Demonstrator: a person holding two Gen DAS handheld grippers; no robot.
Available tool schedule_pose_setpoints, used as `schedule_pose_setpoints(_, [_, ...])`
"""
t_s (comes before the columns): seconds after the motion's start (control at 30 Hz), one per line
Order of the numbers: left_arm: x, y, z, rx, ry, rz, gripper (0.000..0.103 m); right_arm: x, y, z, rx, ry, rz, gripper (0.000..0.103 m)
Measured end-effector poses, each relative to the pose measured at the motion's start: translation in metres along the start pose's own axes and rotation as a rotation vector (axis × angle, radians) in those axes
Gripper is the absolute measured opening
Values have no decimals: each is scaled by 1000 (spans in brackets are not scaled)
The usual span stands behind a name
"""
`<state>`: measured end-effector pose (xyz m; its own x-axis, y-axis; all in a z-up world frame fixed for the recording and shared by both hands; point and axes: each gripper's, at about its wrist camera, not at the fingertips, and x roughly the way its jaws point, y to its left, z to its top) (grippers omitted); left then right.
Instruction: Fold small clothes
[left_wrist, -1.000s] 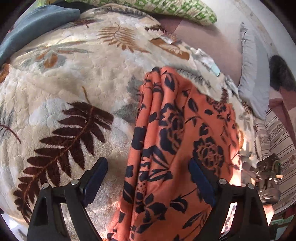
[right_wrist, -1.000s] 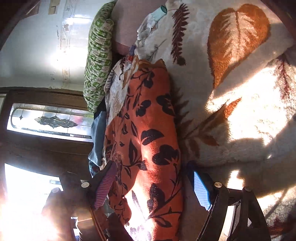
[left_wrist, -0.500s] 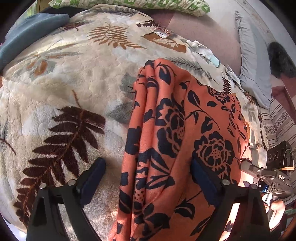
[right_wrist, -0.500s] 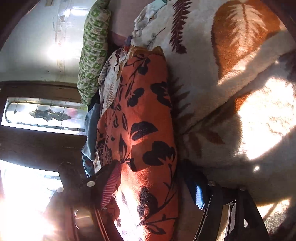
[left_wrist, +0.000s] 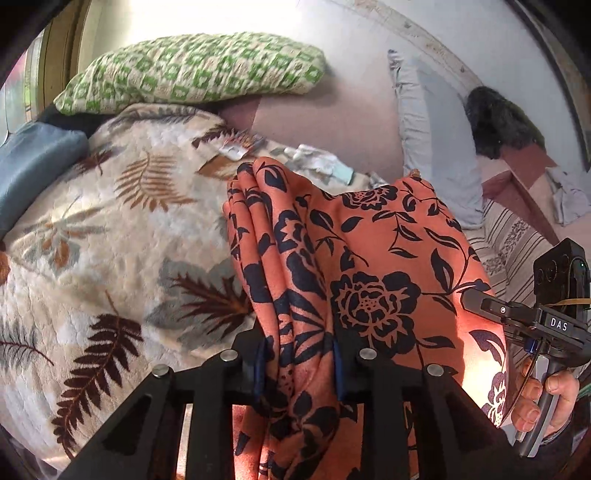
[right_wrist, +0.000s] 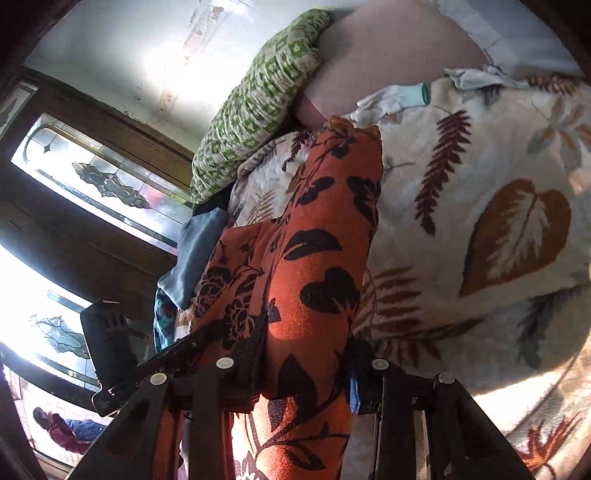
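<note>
The orange cloth with dark blue flowers (left_wrist: 373, 258) is the thing to look at. It is bunched into long folds and lies on the leaf blanket (left_wrist: 110, 229) that covers the bed. Its near end is lifted off the blanket and runs right between the fingers of both grippers.

In the left wrist view, the left gripper (left_wrist: 297, 363) has a thick fold of the cloth between its two fingers. The blue pads (left_wrist: 259, 365) press on the fold from each side, and the fingers are closing on it. The rest of the cloth spreads away from the fingers, up and to the right.

In the right wrist view, the right gripper (right_wrist: 308, 363) has the cloth (right_wrist: 317, 258) between its fingers too. The fingers are closing and pinch the bunched cloth from both sides. The cloth runs away from them in a long roll toward the far end of the bed.

The right gripper also shows at the right of the cloth in the left wrist view, with a hand (left_wrist: 546, 398) around its handle.

Past the far end of the cloth lies a green and white pillow (left_wrist: 192, 74). To the left of the cloth is a blue-grey cushion (left_wrist: 33, 166). To the right of the cloth is a pale grey pillow (left_wrist: 432, 140), with a dark furry thing (left_wrist: 498, 122) just beside it.
</note>
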<state>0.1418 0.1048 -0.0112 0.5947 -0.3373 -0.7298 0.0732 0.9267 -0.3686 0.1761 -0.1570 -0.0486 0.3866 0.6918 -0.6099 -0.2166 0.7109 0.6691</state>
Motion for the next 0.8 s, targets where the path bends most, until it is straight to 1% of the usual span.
schedule_pose_setpoints(0.07, [-4,-20,16,29,-32,-18,29,-26,7,13,-28,-37,-6,36])
schedule_pose_setpoints(0.17, [-5,-47,28,64,-53,-38,29,-60,12,29,-60,-85,-19,36])
schedule_pose_setpoints(0.27, [3,-64,27,79,-47,-49,29,-83,6,39,-64,-111,-30,36])
schedule_pose_setpoints(0.37, [18,-72,17,76,-22,-57,29,-97,-15,36,-47,-112,-41,36])
schedule_pose_setpoints(0.5, [47,-74,-7,54,24,-67,29,-96,-47,23,-21,-98,-51,36])
schedule_pose_setpoints(0.6, [70,-74,-25,53,58,-53,29,-85,-81,8,29,-87,-49,36])
schedule_pose_setpoints(0.7, [92,-69,-45,43,80,-31,29,-67,-108,-9,56,-57,-73,36])
schedule_pose_setpoints(0.73, [101,-65,-52,37,94,-23,30,-61,-116,-14,56,-51,-81,36])
schedule_pose_setpoints(0.77, [111,-61,-60,24,122,-11,34,-55,-124,-20,54,-48,-92,36])
schedule_pose_setpoints(0.8, [119,-55,-68,10,149,0,37,-47,-135,-26,57,-40,-109,41])
